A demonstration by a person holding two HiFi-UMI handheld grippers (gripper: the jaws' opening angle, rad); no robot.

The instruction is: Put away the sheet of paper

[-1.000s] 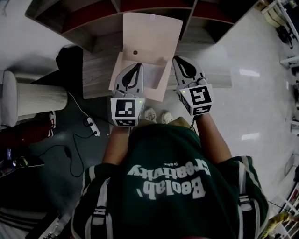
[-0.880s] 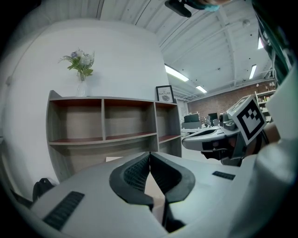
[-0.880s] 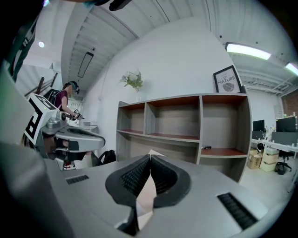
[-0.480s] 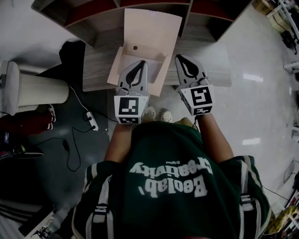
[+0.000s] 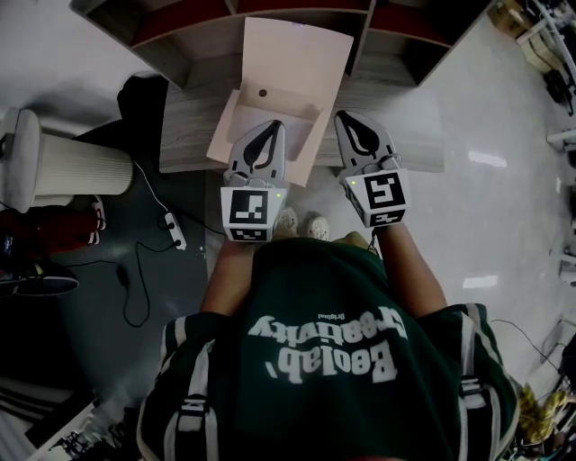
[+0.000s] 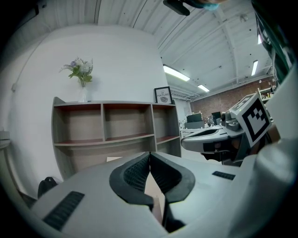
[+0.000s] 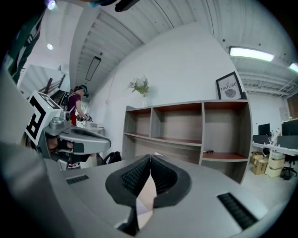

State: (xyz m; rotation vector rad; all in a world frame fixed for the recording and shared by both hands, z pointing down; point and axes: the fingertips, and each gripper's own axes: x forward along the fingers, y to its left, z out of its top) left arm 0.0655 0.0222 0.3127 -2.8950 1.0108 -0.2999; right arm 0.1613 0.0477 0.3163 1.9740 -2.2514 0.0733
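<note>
A pale pink sheet of paper (image 5: pixel 292 63) lies on the wooden desk (image 5: pixel 193 135) in front of the shelf unit (image 5: pixel 180 27). Its near part is folded up and reaches past the desk's front edge. My left gripper (image 5: pixel 273 124) hangs over that folded near part, jaws shut. My right gripper (image 5: pixel 346 115) stands at the sheet's right edge, also shut. In the left gripper view the pads (image 6: pixel 139 172) meet at the tips and pale paper (image 6: pixel 151 193) shows through the gap below them. The right gripper view shows the same: shut jaws (image 7: pixel 150 157) over paper (image 7: pixel 146 197).
The shelf unit's open compartments (image 7: pixel 179 125) face both grippers; a vase of flowers (image 6: pixel 81 76) and a framed picture (image 6: pixel 163 95) stand on top. On the floor to the left are a white ribbed cylinder (image 5: pixel 76 171), a black bag (image 5: pixel 144 94) and a power strip (image 5: pixel 175 236).
Both grippers stay shut and hold their places by the paper. Only the head view has shifted slightly.
</note>
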